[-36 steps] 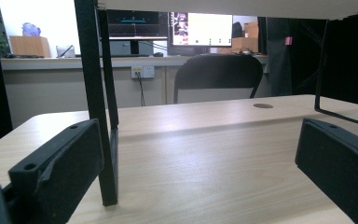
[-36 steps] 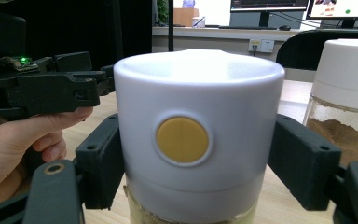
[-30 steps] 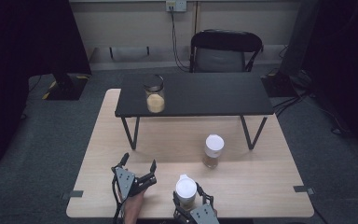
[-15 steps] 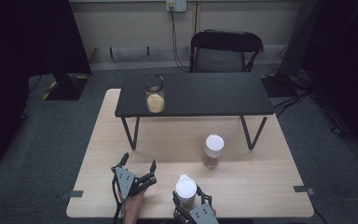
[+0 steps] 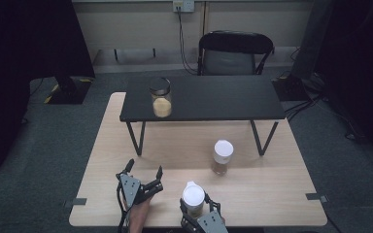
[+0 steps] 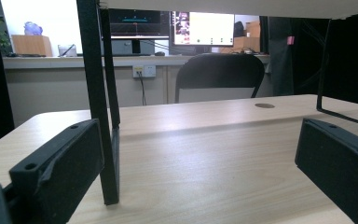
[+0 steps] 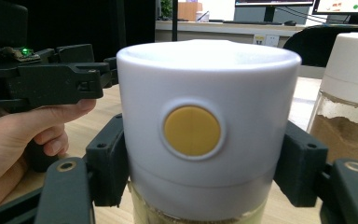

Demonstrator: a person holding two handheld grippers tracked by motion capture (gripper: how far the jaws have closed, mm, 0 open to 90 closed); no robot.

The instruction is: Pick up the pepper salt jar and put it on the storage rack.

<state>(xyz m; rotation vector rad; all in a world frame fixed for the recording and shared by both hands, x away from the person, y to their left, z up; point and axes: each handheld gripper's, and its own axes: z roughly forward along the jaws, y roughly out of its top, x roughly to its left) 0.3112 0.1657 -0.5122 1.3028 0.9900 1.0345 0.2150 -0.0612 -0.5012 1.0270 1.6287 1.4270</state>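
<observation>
A: From above we see the right hand-held gripper [image 5: 194, 208] at the near edge of the bench [image 5: 272, 189], its jaws having just closed on the jar with the white lid [image 5: 193, 196].

B: Its own view gives us more: black blocky pads pressing both sides of the jar [image 7: 200, 140], a smooth round white lid with a yellow dot on the front, and pale powder behind clear glass below.

A: The left hand-held gripper [image 5: 143, 175] stands beside it, jaws wide with nothing between them. In its own view we look along bare, pale wood grain, with the shelf's thin black metal leg [image 6: 100, 102] just ahead.

B: The second jar [image 5: 222, 156] stands upright, apart, nearer the middle of the bench; in the right gripper view its brown powder shows just beside our jar.

A: From above, a low black shelf [image 5: 204, 97] spans the far half of the bench, and a glass jar with a dark lid [image 5: 161, 97] stands on its left end. A black chair [image 5: 234, 52] waits behind the far edge.
</observation>
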